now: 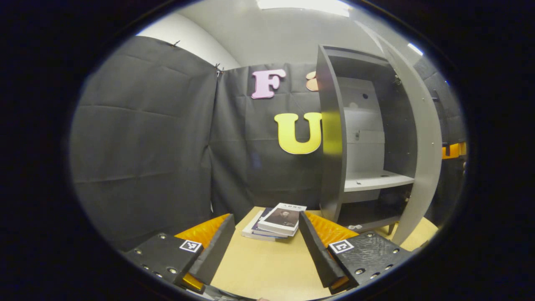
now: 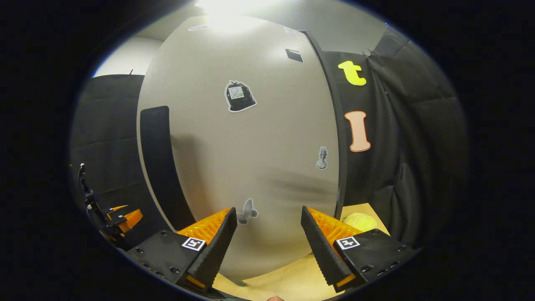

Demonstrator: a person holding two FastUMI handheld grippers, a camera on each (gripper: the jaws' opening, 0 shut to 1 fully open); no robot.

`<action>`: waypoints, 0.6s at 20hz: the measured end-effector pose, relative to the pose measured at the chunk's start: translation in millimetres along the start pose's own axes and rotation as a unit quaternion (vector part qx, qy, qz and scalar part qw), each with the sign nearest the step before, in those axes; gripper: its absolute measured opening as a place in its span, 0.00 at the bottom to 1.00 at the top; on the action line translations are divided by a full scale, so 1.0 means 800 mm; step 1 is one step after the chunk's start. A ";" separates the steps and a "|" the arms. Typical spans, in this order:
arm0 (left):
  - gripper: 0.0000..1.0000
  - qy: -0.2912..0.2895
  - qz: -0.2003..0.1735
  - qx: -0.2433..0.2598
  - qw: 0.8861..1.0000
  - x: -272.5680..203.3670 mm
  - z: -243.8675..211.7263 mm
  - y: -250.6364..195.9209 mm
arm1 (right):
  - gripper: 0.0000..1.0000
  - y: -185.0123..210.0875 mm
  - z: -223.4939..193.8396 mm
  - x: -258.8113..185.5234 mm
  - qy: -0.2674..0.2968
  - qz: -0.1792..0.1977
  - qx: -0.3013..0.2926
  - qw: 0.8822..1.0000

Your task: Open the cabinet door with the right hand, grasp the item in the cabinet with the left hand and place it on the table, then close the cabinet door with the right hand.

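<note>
In the left gripper view, the left gripper (image 1: 264,246) hangs above the bench (image 1: 271,267), jaws released and spread wide, nothing between them. Just ahead, a small stack of books (image 1: 276,221) lies flat on the bench, just left of the cabinet (image 1: 334,138). The cabinet stands open, its door (image 1: 420,138) swung out to the right, its pale shelf (image 1: 378,180) bare.

Over to the right gripper view: the right gripper (image 2: 268,244) faces the door's pale outer face (image 2: 250,146), jaws released, gripping nothing. A dark vertical handle strip (image 2: 159,163) sits near the door's left edge. A yellowish round object (image 2: 359,220) rests on the bench beyond the right finger.
</note>
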State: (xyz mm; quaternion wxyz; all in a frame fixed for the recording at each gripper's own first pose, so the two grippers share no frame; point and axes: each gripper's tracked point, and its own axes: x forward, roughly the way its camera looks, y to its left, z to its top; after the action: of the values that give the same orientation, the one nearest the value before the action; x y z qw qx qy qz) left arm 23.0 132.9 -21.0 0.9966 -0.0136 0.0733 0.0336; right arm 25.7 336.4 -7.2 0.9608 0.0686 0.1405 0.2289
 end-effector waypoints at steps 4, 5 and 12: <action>0.92 -0.005 -0.007 -0.002 1.000 0.002 0.003 -0.007 | 0.97 -0.002 -0.011 -0.004 0.003 -0.008 -0.002 1.000; 0.92 -0.006 -0.010 -0.001 1.000 0.003 0.005 -0.011 | 0.97 -0.002 -0.013 -0.006 0.004 -0.010 0.000 1.000; 0.92 -0.019 -0.041 0.018 0.999 0.017 0.015 -0.054 | 0.98 -0.004 -0.036 -0.016 0.010 -0.034 -0.021 0.999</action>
State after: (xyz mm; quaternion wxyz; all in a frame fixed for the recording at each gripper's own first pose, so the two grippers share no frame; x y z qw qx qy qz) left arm 40.9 91.0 -10.2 0.9985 0.0021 0.0548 -0.0087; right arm 7.3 329.9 -32.4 0.9677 0.0418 0.1478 0.2000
